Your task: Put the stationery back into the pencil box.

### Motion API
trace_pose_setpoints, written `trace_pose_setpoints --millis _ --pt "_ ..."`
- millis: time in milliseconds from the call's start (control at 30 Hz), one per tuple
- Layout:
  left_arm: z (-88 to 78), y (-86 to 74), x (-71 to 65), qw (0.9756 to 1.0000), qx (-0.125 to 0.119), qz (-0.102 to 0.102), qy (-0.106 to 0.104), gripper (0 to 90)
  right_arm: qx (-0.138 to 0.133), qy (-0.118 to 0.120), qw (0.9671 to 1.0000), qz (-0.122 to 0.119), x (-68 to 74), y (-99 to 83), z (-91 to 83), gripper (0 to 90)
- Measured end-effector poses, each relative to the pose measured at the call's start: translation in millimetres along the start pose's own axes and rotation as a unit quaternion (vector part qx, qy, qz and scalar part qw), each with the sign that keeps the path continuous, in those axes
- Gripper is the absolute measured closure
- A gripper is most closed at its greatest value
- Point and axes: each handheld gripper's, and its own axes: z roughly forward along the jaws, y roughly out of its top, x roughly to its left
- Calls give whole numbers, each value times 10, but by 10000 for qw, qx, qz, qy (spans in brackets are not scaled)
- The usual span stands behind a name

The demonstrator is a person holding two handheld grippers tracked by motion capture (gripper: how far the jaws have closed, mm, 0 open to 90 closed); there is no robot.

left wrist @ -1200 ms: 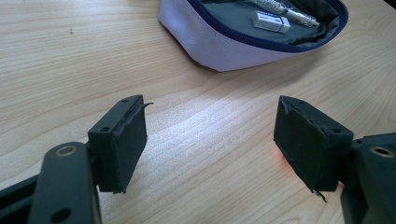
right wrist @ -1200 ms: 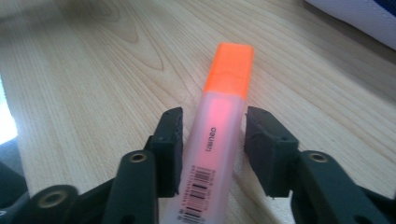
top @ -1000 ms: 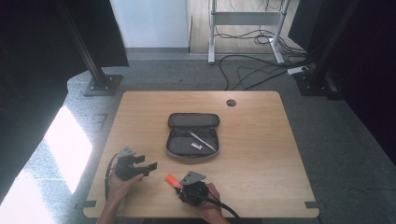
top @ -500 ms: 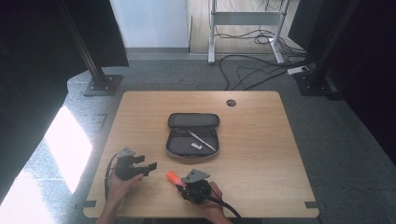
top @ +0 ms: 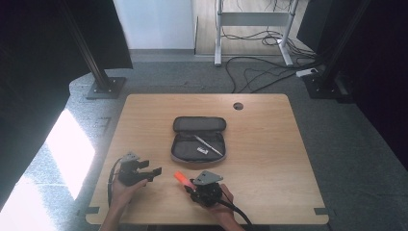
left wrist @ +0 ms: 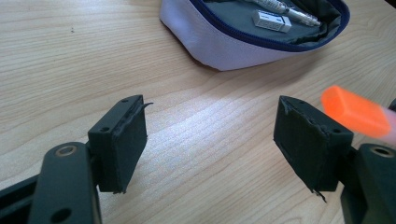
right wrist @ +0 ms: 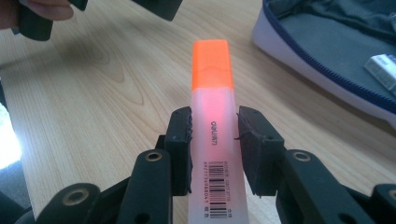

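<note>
Highlighter (right wrist: 212,116) sits clamped between the jaws of the right gripper (top: 192,184) at the bottom centre of the frame, orange cap pointing left toward the left gripper (top: 150,168), whose jaws stand wide apart and empty. For uncapping, the left jaws should probably close squarely on the cap alone. Farther up the tabletop (top: 269,144), the pencil case (top: 198,139) lies unzipped.

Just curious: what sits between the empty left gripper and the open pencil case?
Nothing: the high view shows bare table between the left gripper and the pencil case.
</note>
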Motion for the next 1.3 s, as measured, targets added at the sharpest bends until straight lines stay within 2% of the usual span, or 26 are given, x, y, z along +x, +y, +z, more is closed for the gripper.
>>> trace_pose_setpoints --millis 867,1300 --pt "11 -2 0 10000 12 8 0 263 -333 -126 9993 133 -148 124 -146 658" --pt "2 -3 3 10000 -5 6 12 263 -363 -161 9991 147 -188 161 -114 657"
